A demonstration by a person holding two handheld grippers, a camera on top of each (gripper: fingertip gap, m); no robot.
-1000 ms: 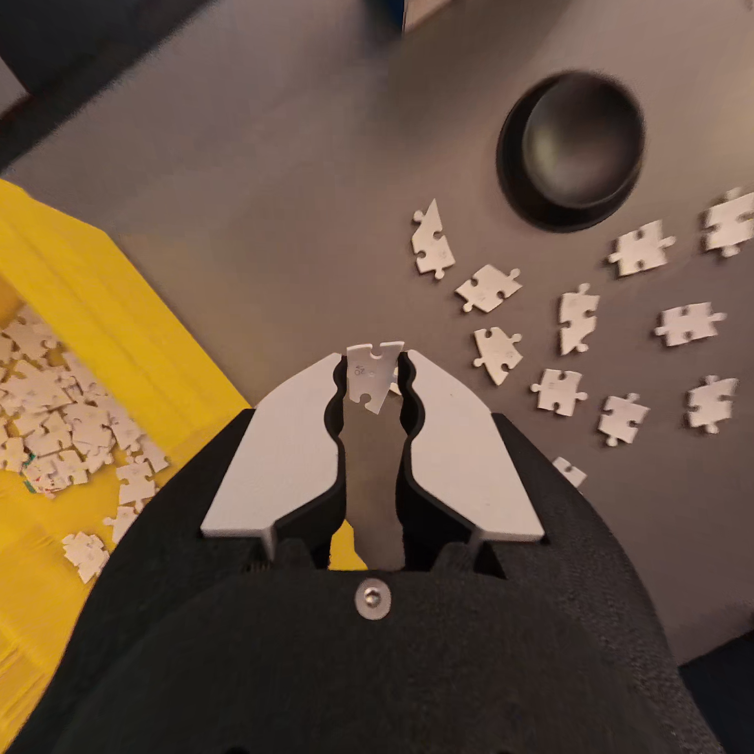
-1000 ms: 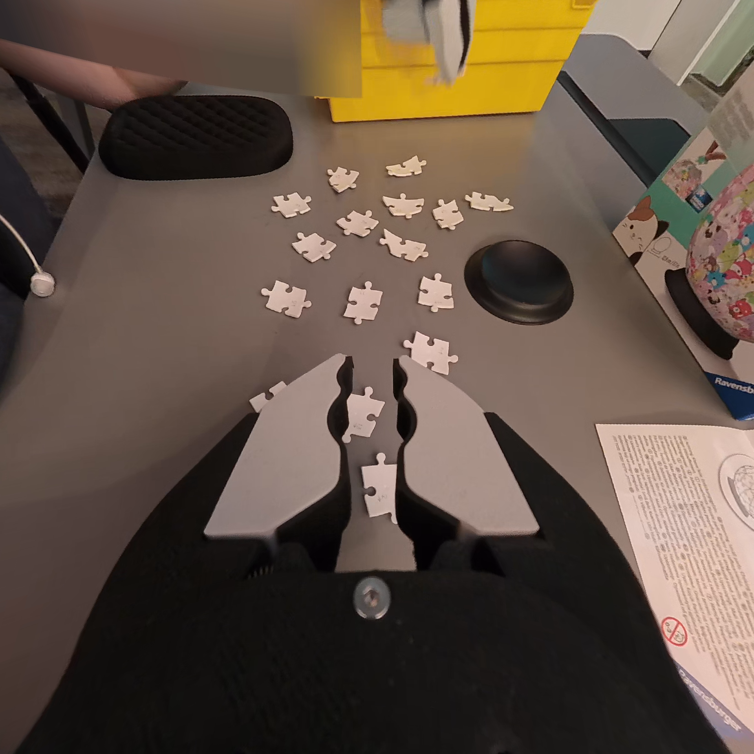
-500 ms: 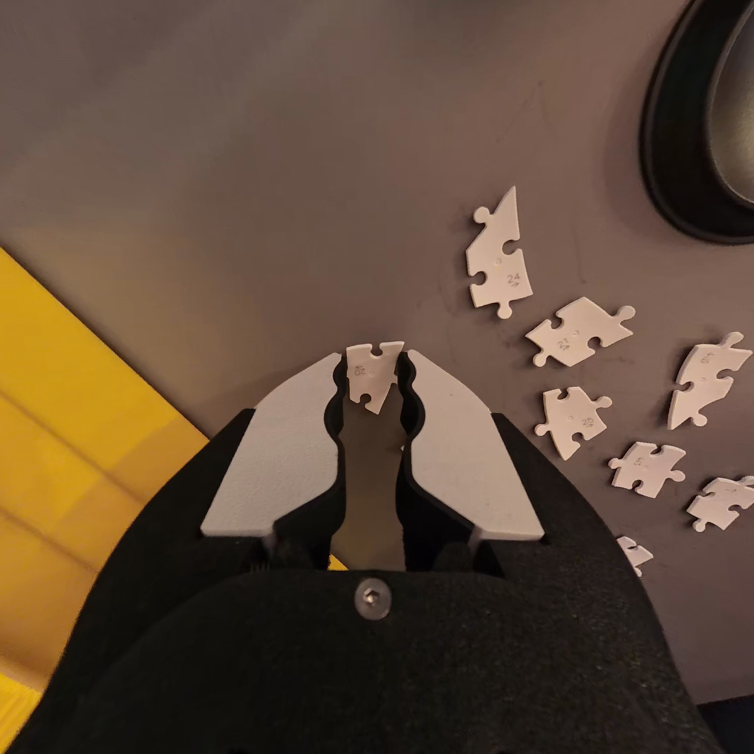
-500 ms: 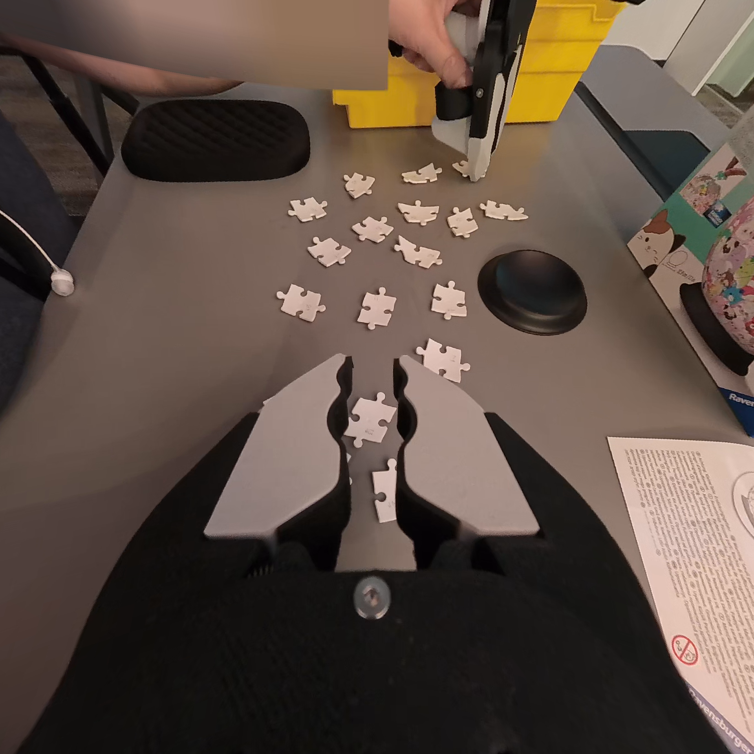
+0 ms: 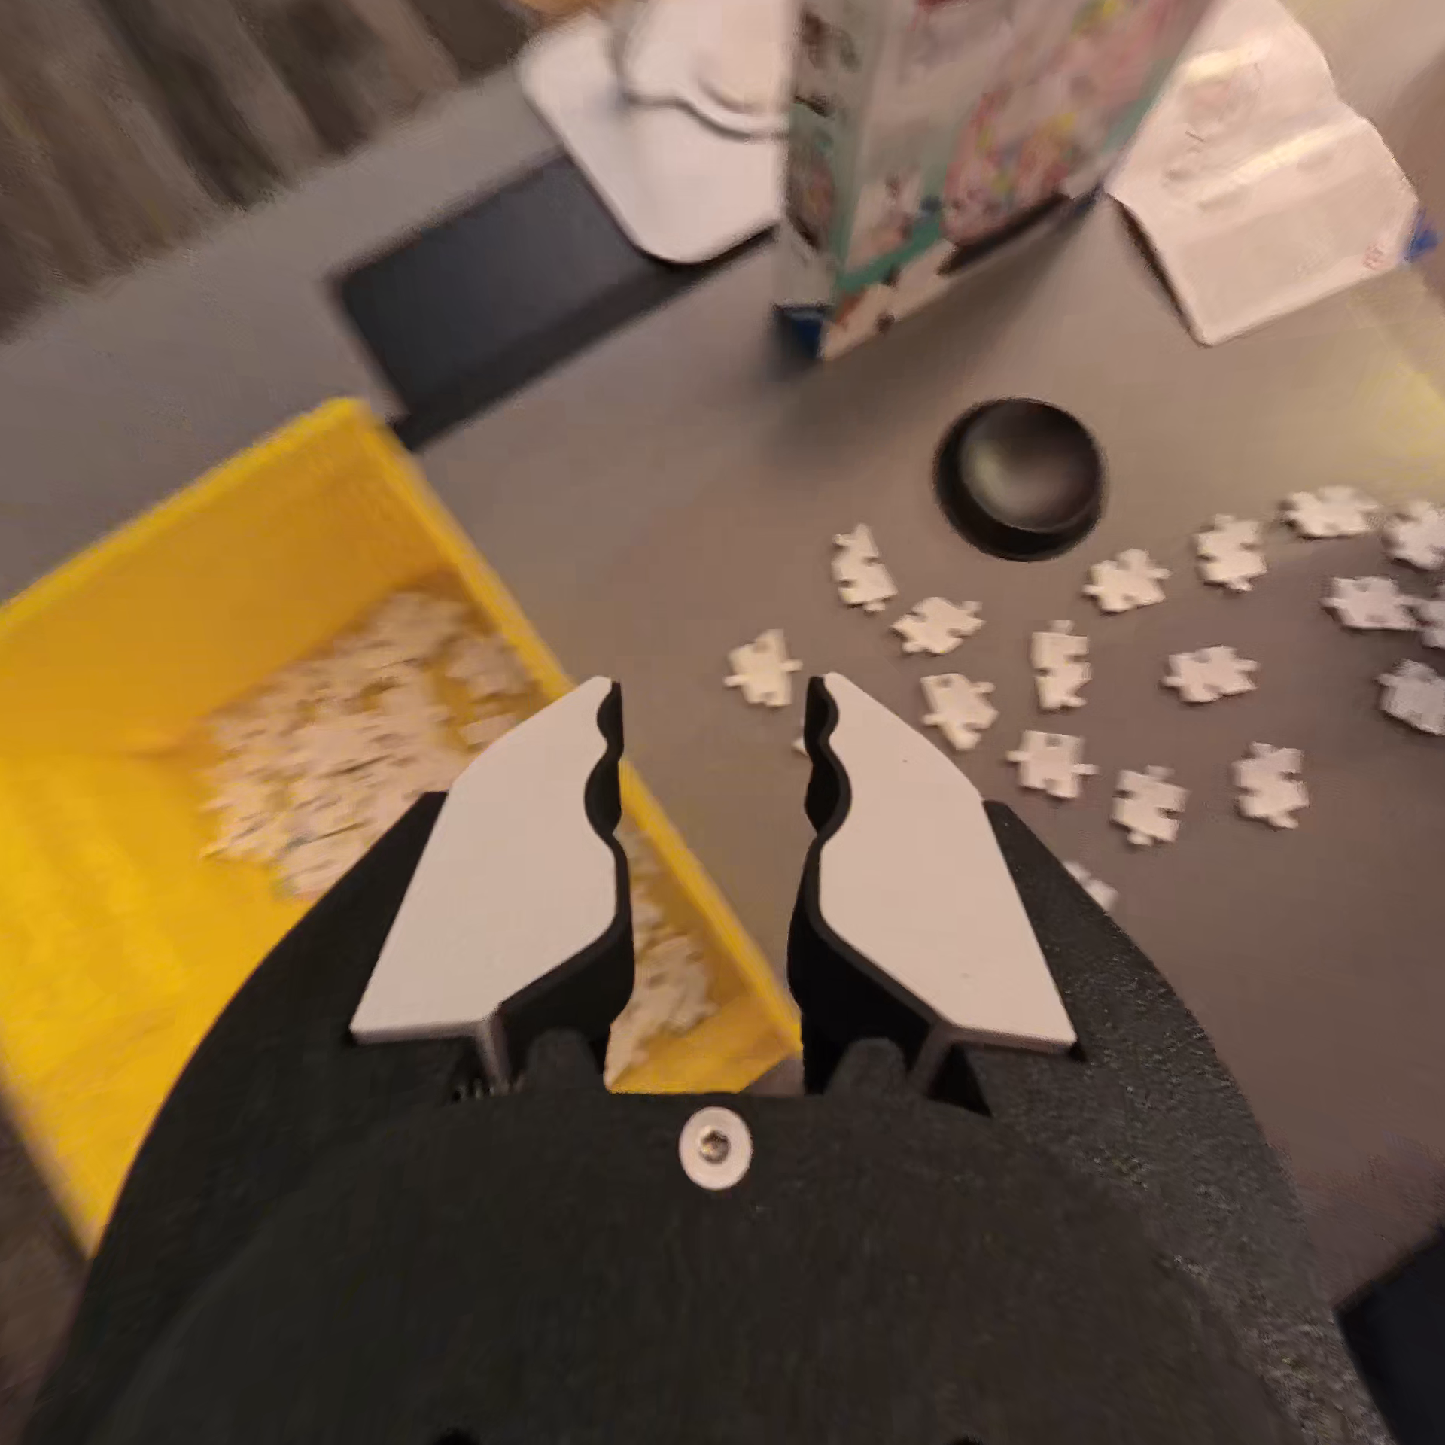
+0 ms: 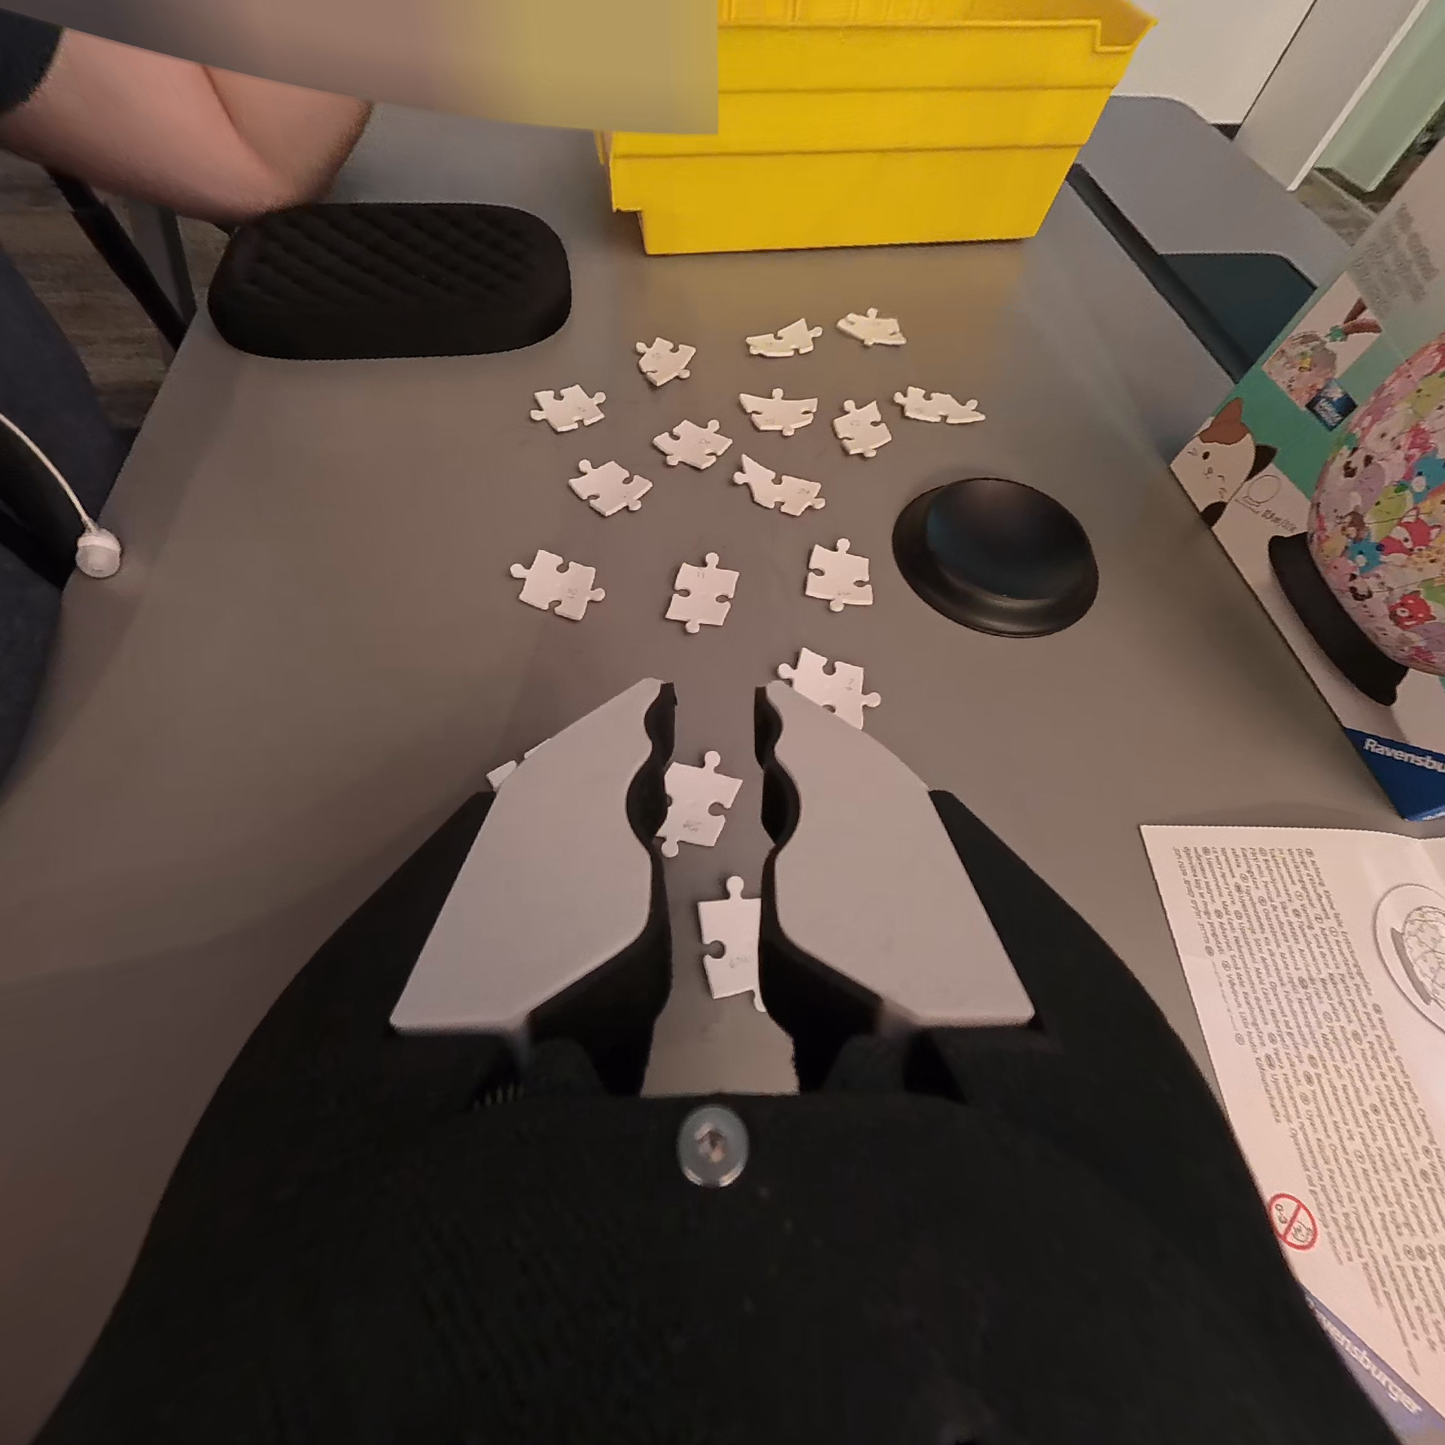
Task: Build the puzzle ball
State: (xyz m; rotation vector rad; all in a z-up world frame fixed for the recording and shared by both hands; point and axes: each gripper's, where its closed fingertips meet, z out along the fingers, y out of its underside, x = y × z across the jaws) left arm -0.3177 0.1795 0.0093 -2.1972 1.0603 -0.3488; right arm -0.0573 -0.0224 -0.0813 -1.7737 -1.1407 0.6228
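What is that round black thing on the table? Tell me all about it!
The round black stand is a shallow dish that looks like smooth, slightly shiny plastic, with a wide flared rim and a hollow middle. It sits flat and empty on the grey table, just right of the scattered white puzzle pieces. Nothing touches it.

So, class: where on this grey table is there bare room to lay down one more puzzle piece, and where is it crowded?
Free: the strip of table between the black padded rest and the spread pieces, and the patch between the black stand and the leaflet. Crowded: the middle, from the yellow bin down to the right tool.
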